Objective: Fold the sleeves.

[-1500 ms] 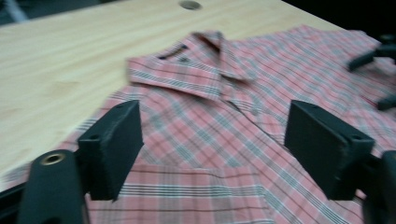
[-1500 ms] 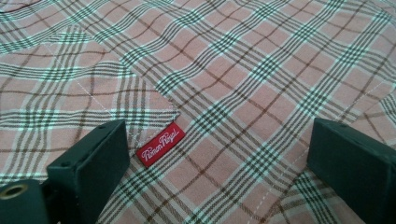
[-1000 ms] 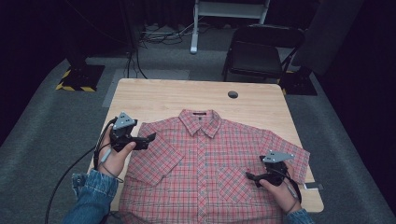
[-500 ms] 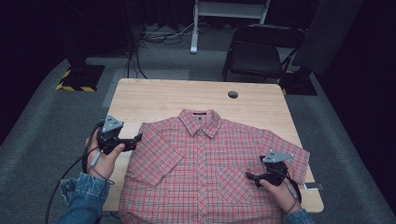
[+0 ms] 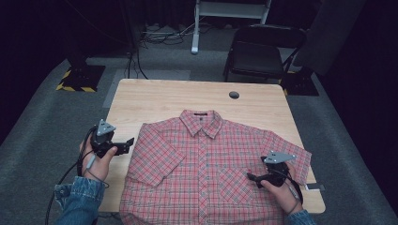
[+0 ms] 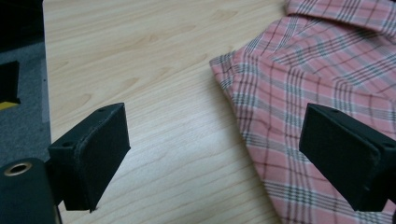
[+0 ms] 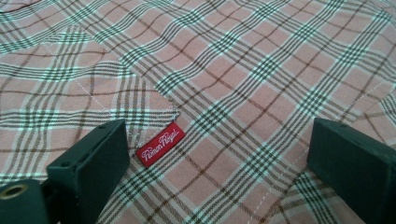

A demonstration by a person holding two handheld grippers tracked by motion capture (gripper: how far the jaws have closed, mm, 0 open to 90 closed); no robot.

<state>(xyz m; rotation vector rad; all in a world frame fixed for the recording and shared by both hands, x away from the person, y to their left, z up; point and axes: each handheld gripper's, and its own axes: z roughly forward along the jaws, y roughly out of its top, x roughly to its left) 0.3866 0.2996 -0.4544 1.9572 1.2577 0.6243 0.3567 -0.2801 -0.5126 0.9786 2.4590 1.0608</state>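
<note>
A red plaid short-sleeved shirt lies flat, front up, on the wooden table, collar toward the far side. My left gripper hovers just left of the shirt's left sleeve, open, its jaws straddling bare wood and the sleeve edge. Over the shirt's right front, beside the chest pocket, my right gripper stands open. Between its jaws lies a small red label at the pocket's corner.
A round cable hole sits in the table's far side. A small white tag lies near the right front corner. Beyond the table stand a black chair and a stand with a yellow-striped base.
My left gripper has drawn back leftward off the shirt's left sleeve, out past its edge. The right gripper has stayed put.
</note>
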